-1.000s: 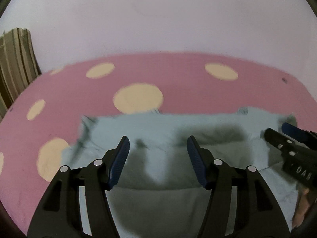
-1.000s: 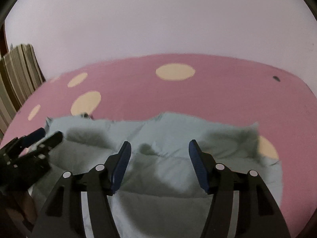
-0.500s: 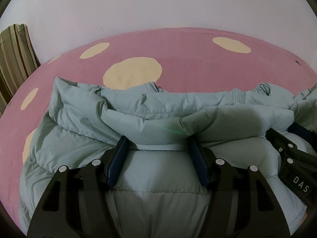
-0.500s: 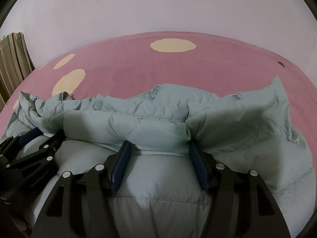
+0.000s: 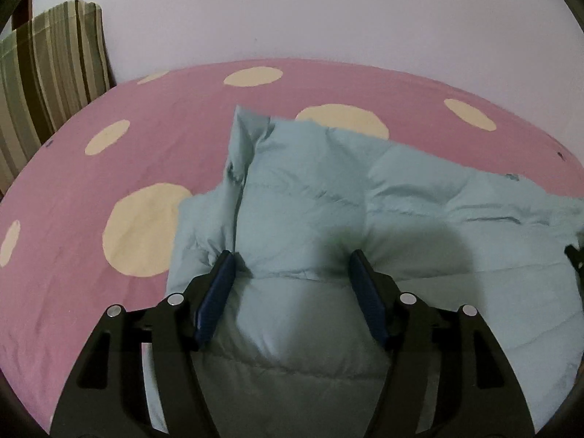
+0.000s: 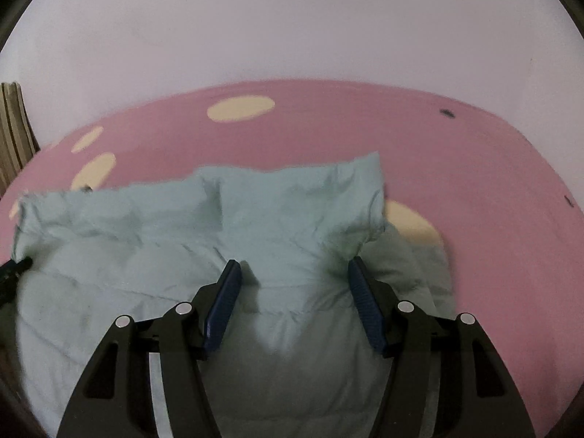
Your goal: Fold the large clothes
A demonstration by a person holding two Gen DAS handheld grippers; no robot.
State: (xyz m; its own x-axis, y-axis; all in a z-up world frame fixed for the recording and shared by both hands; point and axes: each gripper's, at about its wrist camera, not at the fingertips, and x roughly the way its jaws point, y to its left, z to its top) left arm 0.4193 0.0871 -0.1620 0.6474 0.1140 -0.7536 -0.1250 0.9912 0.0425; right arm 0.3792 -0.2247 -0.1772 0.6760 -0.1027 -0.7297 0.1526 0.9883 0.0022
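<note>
the pale blue-green quilted puffer jacket [image 5: 321, 197] lies on the pink bedsheet with cream dots [image 5: 73, 189], its far portion doubled over toward me so a thick padded fold runs across both views. in the left wrist view one corner of that fold stands up in a crumpled peak; in the right wrist view the fold's right end overhangs the layer beneath.

left gripper [image 5: 292, 284]: jaws fairly wide, straddling a puffy ridge of the jacket. they have just been opening; fabric bulges between them, and i judge the pads no longer press it. right gripper [image 6: 294, 288]: jaws at a similar width, also astride a ridge of padding. whether these pads bite or merely flank the fabric i cannot tell, the view being smeared.

handling, as i judge it: light for its bulk, soft, springy. the fill will push a fold back open unless pressed flat. the shell looks smooth and likely slippery, so a shallow pinch may slide off. best hold is at a stitched seam or hem edge, where the layers are thin enough to bite, not on a fat baffle.

outward: a striped brown and green cushion or curtain [image 5: 51, 73] at the far left, plain pale wall [image 5: 328, 7] behind. the other gripper's tip barely shows at each view's edge.
</note>
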